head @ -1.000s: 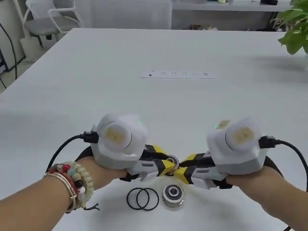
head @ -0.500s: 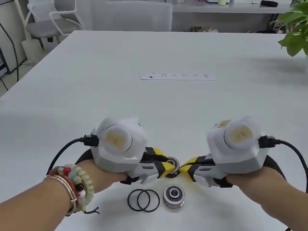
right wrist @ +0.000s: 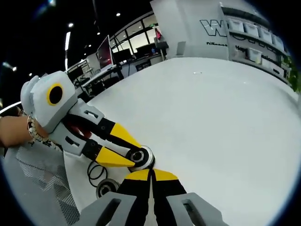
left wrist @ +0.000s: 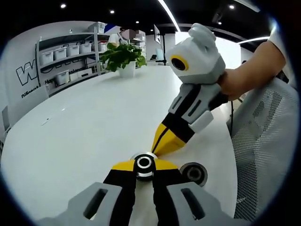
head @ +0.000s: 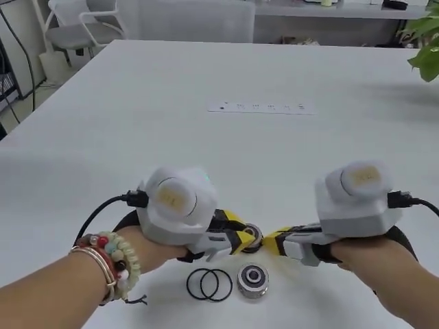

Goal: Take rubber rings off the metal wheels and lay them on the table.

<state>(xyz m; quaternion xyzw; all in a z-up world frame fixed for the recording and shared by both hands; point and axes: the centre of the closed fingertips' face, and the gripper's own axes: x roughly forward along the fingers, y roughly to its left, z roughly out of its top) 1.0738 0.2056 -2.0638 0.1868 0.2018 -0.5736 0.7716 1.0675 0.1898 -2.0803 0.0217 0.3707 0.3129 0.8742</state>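
Observation:
My left gripper (head: 247,237) (left wrist: 143,166) is shut on a small metal wheel (head: 252,234) (left wrist: 144,161), held just above the white table (head: 226,151). My right gripper (head: 269,240) (right wrist: 150,172) has its jaws shut, and its yellow tips touch the rim of that wheel (right wrist: 142,157). I cannot see whether a ring is pinched between them. Two black rubber rings (head: 209,284) (right wrist: 96,172) lie overlapping on the table below the left gripper. A second metal wheel (head: 253,281) (left wrist: 194,173) (right wrist: 106,188) lies flat next to them.
A white power strip (head: 260,107) lies flat in the middle of the table. An office chair (head: 75,27) stands beyond the far left corner and a green plant (head: 426,48) at the far right edge. Cables trail from both grippers toward me.
The right gripper has drawn slightly to the right and rolled upward, its tips still at the held wheel. The left gripper, rings and loose wheel have barely moved; the head camera shifted a little.

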